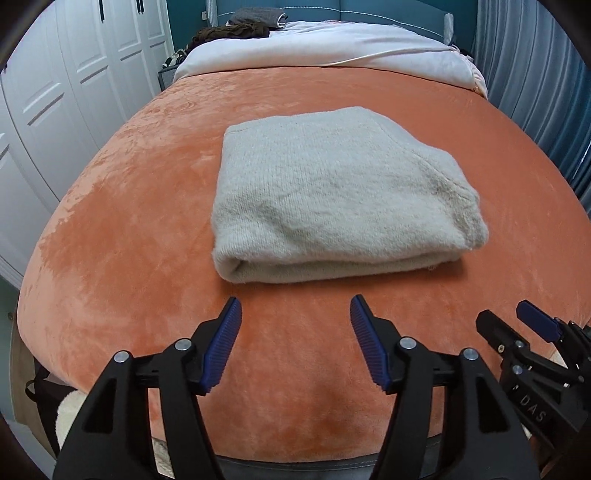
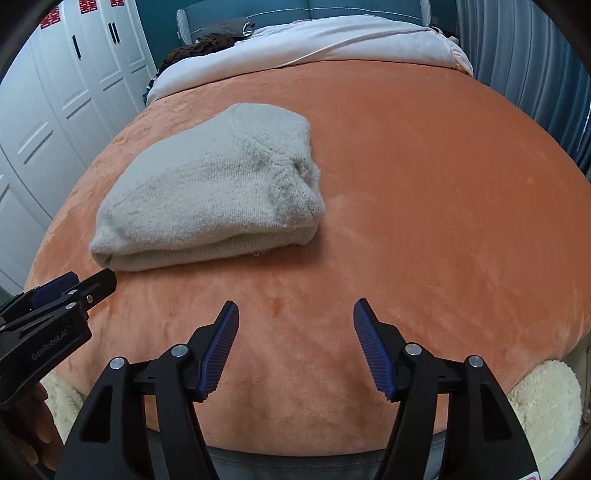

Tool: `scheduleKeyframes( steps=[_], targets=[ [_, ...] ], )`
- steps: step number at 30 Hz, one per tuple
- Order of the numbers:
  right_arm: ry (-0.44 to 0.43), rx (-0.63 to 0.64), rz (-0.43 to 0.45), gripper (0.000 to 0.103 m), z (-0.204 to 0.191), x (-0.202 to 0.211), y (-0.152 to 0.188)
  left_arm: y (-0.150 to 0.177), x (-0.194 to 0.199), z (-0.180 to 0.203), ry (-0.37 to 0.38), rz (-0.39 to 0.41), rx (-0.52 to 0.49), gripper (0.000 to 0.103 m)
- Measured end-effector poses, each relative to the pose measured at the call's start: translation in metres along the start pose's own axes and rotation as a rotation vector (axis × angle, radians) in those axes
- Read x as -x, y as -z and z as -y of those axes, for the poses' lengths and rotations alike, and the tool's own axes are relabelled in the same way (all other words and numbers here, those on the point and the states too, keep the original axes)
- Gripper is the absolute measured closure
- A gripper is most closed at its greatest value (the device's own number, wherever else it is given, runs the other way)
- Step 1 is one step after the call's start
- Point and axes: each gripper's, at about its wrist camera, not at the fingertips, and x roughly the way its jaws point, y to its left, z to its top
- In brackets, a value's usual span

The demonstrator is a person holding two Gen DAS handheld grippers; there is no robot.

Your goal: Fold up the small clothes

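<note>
A pale grey knitted garment [image 1: 332,192] lies folded into a thick rectangle on the orange blanket [image 1: 147,206]. In the right wrist view the same garment [image 2: 214,192] sits to the upper left. My left gripper [image 1: 295,306] stands open just short of the fold's near edge, with only blanket between its blue pads. My right gripper [image 2: 295,310] is open too, over bare blanket to the right of the garment. Each gripper shows in the other's view: the right gripper [image 1: 506,317] at the lower right, the left gripper [image 2: 81,286] at the lower left, near the fold's corner.
A white quilt [image 1: 332,48] and dark clothes [image 1: 236,29] lie at the head of the bed. White wardrobe doors [image 1: 66,92] stand on the left, a blue curtain [image 1: 535,81] on the right. A cream fleece [image 2: 543,398] hangs below the bed's near edge.
</note>
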Motion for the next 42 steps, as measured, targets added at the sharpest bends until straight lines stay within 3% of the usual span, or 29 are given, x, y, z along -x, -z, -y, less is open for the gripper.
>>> scheduleKeyframes(
  steps=[3,9,15,21,26,42],
  targets=[
    [0.017,-0.008,0.013,0.034,0.000,-0.003,0.009,0.010,-0.004,0.005,-0.015,0.001,0.002,0.035],
    [0.046,-0.019,0.022,0.033,0.003,-0.018,0.026,0.031,-0.023,0.008,-0.045,-0.018,0.007,0.033],
    [0.054,-0.022,0.028,0.029,-0.003,-0.034,0.043,0.049,-0.041,-0.001,-0.037,-0.004,0.056,0.026],
    [0.098,0.037,0.126,0.016,-0.015,-0.041,0.063,0.062,-0.050,-0.008,-0.073,0.064,0.093,0.005],
    [0.081,0.020,0.119,0.014,-0.009,-0.044,0.065,0.067,-0.052,-0.001,-0.111,0.104,0.096,0.005],
    [0.068,0.026,0.121,0.012,0.003,-0.045,0.061,0.070,-0.050,-0.004,-0.101,0.112,0.104,0.005]
  ],
)
